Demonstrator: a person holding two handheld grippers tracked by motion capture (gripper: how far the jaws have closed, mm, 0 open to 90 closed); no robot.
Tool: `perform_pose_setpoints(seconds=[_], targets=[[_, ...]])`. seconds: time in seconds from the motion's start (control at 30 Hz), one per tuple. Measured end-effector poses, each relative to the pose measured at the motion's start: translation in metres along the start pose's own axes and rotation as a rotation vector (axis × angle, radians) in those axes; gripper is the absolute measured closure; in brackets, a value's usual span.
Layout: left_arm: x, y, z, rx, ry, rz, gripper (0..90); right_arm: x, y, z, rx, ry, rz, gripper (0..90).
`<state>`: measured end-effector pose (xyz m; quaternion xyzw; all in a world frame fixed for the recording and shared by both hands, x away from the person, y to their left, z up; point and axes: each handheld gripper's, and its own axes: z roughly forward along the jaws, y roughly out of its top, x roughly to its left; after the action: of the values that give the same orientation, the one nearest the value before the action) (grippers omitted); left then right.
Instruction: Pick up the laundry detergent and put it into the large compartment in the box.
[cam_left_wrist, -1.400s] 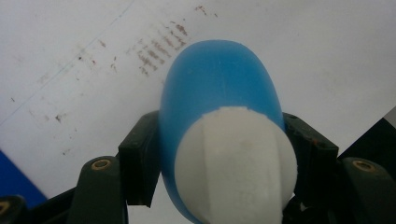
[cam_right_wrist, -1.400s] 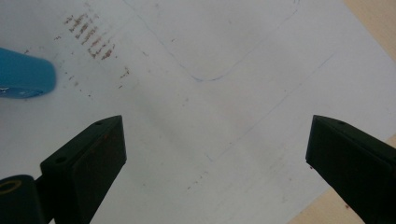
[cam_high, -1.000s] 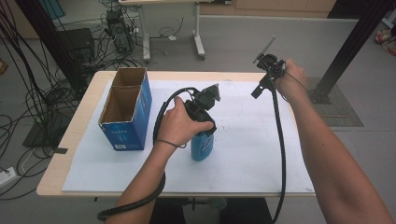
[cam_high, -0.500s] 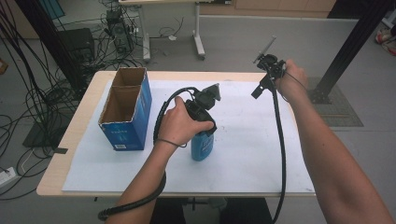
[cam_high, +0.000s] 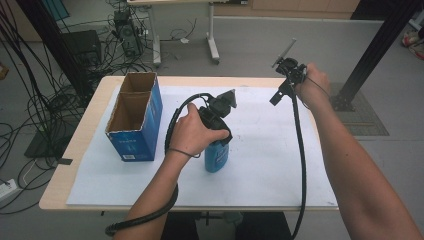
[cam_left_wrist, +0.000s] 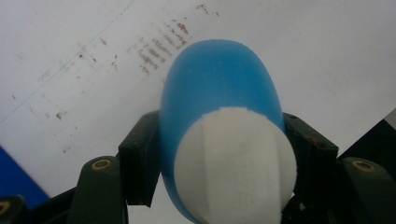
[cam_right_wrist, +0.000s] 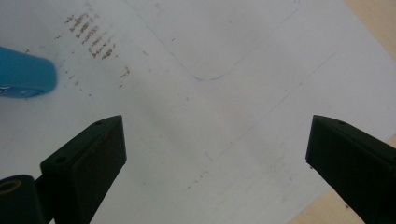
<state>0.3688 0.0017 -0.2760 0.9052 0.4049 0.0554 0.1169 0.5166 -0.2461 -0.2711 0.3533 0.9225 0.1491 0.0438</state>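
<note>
A blue bottle (cam_high: 217, 156) with a white cap stands on the white sheet near the table's middle. My left gripper (cam_high: 218, 131) is shut on its upper part from above. In the left gripper view the blue bottle (cam_left_wrist: 219, 93) with its white cap sits squeezed between both jaws. My right gripper (cam_high: 280, 95) is held up over the far right part of the table, well clear of the bottle. In the right gripper view its jaws stand wide apart with nothing between them, so my right gripper (cam_right_wrist: 215, 149) is open, and the blue bottle (cam_right_wrist: 23, 77) shows at the left edge.
An open blue cardboard box (cam_high: 135, 116) with two compartments stands at the table's left. A white paper sheet (cam_high: 270, 150) covers most of the wooden table (cam_high: 80, 150). Cables, a black frame post and another table's legs lie beyond the far edge.
</note>
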Motion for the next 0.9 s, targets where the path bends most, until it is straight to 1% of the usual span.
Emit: perform_pose_setpoints(seconds=[0.5, 0.9], targets=[[-0.0003, 0.0005, -0.0001, 0.004, 0.001, -0.002, 37.6, -0.0003, -0.0006, 0.0001, -0.002, 0.001, 0.005, 4.7], [-0.0004, 0.0, 0.0001, -0.001, 0.003, -0.001, 37.6, -0.0007, -0.0008, 0.0009, -0.005, 0.005, 0.005, 4.6]])
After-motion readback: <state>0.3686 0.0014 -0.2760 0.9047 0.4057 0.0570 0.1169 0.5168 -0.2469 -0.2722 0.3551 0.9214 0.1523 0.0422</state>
